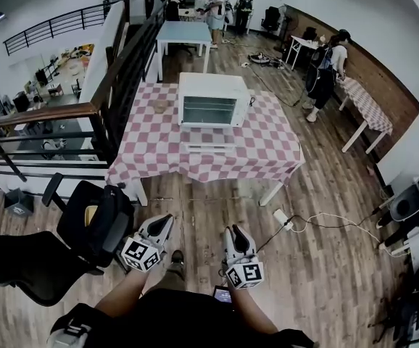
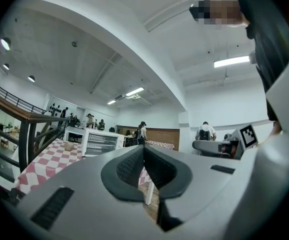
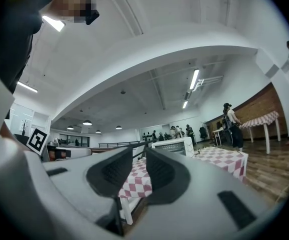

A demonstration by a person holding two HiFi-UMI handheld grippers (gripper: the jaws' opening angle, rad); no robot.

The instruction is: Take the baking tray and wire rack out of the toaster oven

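Toaster oven (image 1: 213,100) well ahead (untouched); left gripper (image 1: 166,220) pressed together, right gripper (image 1: 235,229) slightly spread.

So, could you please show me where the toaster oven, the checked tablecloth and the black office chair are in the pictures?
toaster oven (image 1: 209,110): head view, on its front.
checked tablecloth (image 1: 151,145): head view, on a bare part left of the oven.
black office chair (image 1: 21,267): head view, on its black padding.
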